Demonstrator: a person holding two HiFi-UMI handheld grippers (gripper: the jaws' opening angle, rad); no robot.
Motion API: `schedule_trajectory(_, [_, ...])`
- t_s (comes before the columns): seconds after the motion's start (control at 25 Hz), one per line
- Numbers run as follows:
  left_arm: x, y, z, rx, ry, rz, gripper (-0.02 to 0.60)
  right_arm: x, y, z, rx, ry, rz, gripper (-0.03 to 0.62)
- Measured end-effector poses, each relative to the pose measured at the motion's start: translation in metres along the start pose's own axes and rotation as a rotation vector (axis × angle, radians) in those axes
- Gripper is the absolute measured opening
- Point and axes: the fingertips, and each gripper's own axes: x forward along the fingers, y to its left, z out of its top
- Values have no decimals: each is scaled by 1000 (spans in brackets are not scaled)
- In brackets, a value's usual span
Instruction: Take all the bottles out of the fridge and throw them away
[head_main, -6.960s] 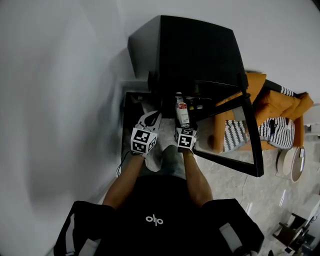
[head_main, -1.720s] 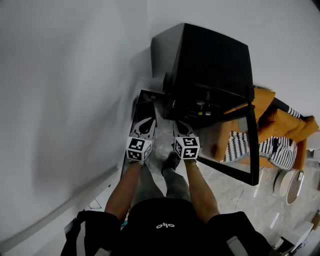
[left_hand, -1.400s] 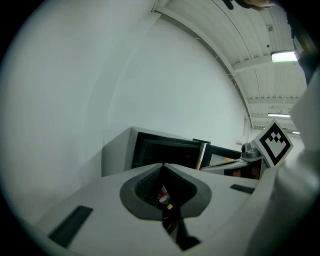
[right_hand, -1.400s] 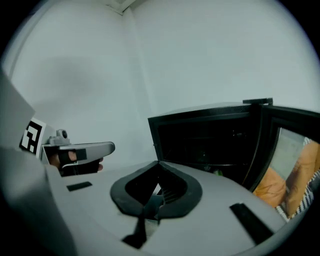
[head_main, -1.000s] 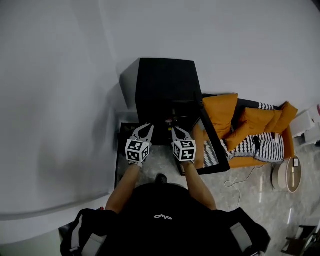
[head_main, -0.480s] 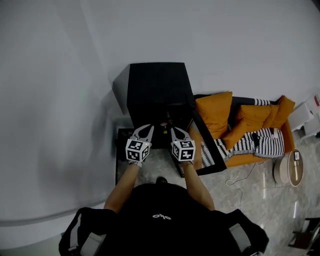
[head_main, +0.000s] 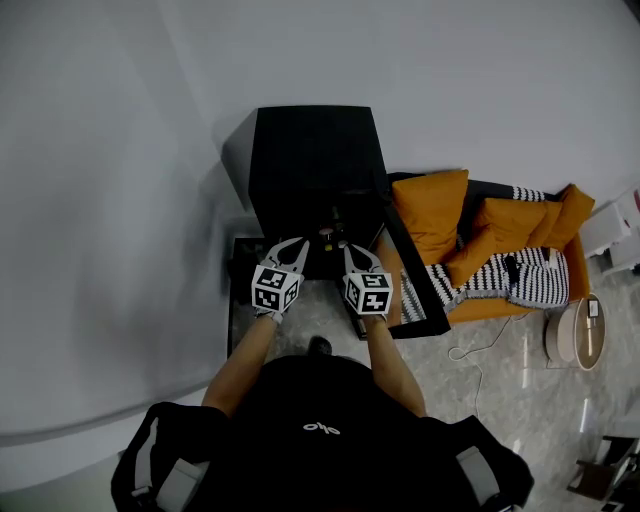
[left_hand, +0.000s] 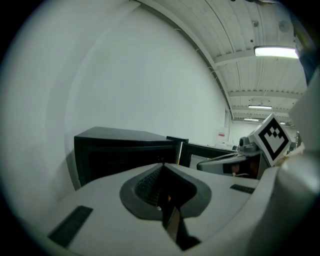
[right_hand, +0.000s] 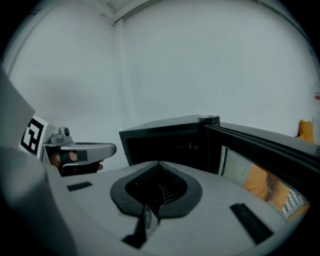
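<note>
My left gripper (head_main: 290, 246) and right gripper (head_main: 358, 252) hang side by side, jaws pressed together on nothing, near the open door (head_main: 412, 290) of the black fridge (head_main: 310, 160).

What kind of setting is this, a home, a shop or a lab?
Probably a mock living-room corner inside a larger hall: a small black fridge with its door open stands by a white wall, beside an orange sofa with striped cushions, under a ribbed ceiling with strip lights.

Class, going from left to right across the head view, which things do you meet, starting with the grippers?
left gripper → right gripper → orange cushion → striped cushion → round table
</note>
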Motion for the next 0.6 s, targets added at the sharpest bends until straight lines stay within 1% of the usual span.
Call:
schedule_trajectory(0.2, [3,-9,-9,-11,8,7,8,0,-13,-16,7,19,-14,8])
schedule_trajectory(0.4, [2,-15,-16,-6,25,14,8,12,-20,-39,9,67,-23,8])
schedule_trajectory(0.6, [-3,-6,-22,-2,49,38,8,36,-17,-67,-32,128,-10,9])
